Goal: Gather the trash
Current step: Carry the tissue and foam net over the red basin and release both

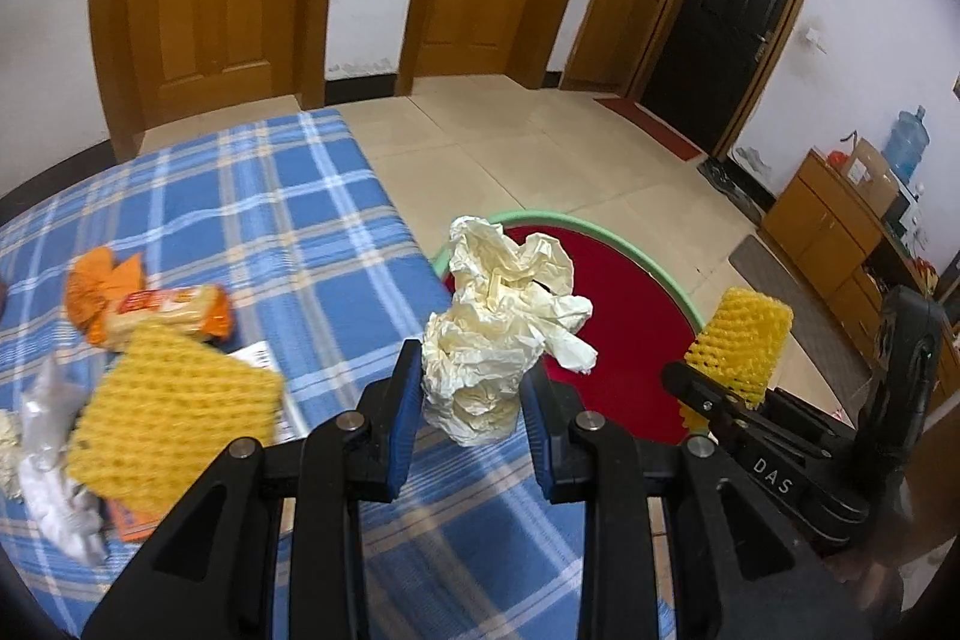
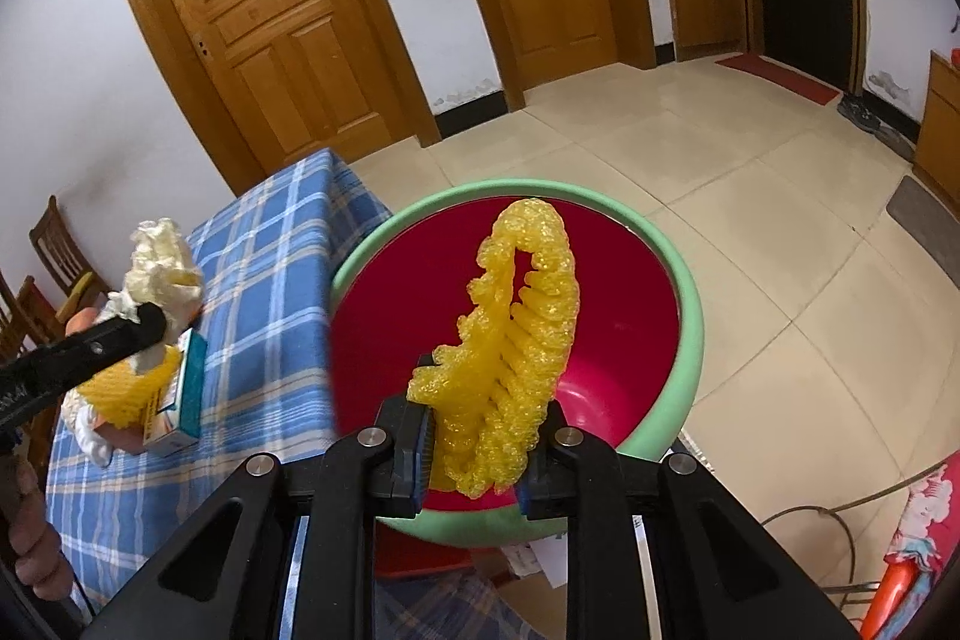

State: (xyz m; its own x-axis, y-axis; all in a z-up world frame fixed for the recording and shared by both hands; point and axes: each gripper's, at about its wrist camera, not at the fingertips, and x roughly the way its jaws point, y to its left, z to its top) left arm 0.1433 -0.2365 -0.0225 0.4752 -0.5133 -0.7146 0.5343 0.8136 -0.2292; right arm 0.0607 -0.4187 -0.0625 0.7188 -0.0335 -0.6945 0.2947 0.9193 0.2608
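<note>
Left tongs pinch a crumpled paper wad above the bench edge. Right tongs clamp yellow foam netting over the green-rimmed red basin, with open tiled floor beyond.

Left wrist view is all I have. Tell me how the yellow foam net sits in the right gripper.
Observer: The yellow foam fruit net is clamped at its lower end between the right gripper fingers, its open loop standing up.
Operator: Report what is under it.
Observer: The red basin with the green rim; the net hangs over its inside, and no trash shows in the part I can see.
Operator: Check beside my crumpled cream paper.
Observer: From the right wrist, a white and teal carton lies on the blue plaid tablecloth, just below the crumpled cream paper in the left gripper.
</note>
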